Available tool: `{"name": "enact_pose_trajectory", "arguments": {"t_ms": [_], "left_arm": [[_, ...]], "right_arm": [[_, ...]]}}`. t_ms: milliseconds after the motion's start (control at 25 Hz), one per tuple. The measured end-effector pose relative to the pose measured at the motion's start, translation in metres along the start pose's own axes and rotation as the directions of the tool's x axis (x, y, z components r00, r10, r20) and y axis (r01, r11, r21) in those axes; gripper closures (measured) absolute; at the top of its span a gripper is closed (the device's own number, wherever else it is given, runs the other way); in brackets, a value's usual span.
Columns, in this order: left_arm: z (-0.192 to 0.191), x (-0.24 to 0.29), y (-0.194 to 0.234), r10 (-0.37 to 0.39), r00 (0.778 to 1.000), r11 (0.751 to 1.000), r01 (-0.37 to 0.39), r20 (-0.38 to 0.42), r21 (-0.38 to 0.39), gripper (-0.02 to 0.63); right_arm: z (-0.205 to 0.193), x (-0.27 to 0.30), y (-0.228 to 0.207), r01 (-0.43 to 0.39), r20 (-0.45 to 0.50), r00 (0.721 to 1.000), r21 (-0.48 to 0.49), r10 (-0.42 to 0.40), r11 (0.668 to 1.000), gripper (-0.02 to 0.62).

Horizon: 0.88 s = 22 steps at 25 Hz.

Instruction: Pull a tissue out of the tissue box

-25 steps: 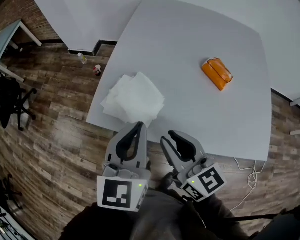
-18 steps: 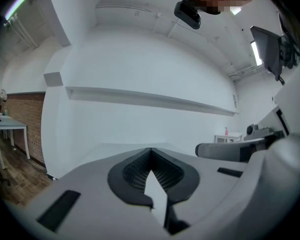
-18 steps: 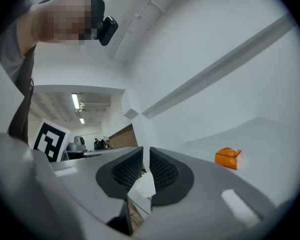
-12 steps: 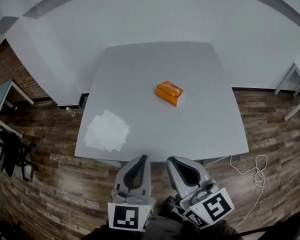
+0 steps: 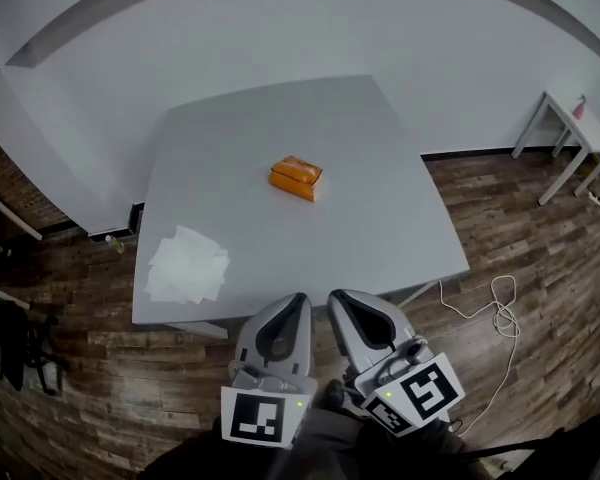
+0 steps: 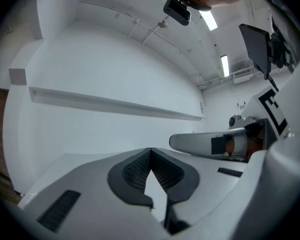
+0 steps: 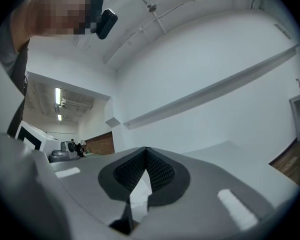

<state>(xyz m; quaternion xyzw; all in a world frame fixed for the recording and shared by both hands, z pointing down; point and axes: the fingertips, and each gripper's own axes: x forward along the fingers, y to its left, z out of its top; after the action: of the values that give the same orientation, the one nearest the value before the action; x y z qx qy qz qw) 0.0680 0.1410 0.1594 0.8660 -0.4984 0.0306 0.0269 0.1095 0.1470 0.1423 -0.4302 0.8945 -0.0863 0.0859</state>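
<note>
An orange tissue box (image 5: pixel 296 178) stands near the middle of the grey table (image 5: pixel 380 228). At the table's front left corner lies a loose pile of white tissues (image 5: pixel 187 265). Both grippers are held side by side in front of the table's near edge, far short of the box. My left gripper (image 5: pixel 297 300) (image 6: pixel 150 151) is shut, its pads meeting at the tip with nothing in them. The jaws of my right gripper (image 5: pixel 337 298) (image 7: pixel 146 150) have just been closing and now stand shut with nothing between them.
A small white side table (image 5: pixel 570 128) stands at the far right. A pale cable (image 5: pixel 500 303) loops on the wooden floor to the right of the table. A dark chair (image 5: pixel 10 343) is at the left edge. White walls rise behind the table.
The view has swung round to face the table squarely. The box and the tissue pile now lie farther from both grippers, which stay together at the bottom of the view.
</note>
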Motion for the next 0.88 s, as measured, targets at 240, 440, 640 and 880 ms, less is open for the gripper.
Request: {"name": "enact_pose_trajectory", "arguments": {"t_ms": [240,440,640,880], "left_arm": [[0.001,-0.010,-0.011,-0.037,0.999,0.999,0.037,0.025,-0.014,0.606],[0.003,-0.012,-0.010,-0.039,0.998,0.999,0.038,0.050,0.010,0.606],[0.011,-0.012,-0.020,-0.061,0.997,0.998,0.060,0.054,0.006,0.606],[0.009,-0.013,-0.022,-0.078,0.996,0.997,0.078,0.046,0.004,0.606]], "right_arm": [[-0.005,-0.016,0.004,0.043,0.013,0.999,-0.013,-0.043,0.999,0.595],[-0.009,-0.013,0.006,0.035,0.002,0.999,0.000,-0.035,0.999,0.594],[-0.002,-0.017,0.007,0.047,-0.004,0.999,-0.016,-0.047,0.999,0.594],[-0.004,-0.017,0.007,0.058,-0.012,0.998,-0.017,-0.058,0.998,0.594]]}}
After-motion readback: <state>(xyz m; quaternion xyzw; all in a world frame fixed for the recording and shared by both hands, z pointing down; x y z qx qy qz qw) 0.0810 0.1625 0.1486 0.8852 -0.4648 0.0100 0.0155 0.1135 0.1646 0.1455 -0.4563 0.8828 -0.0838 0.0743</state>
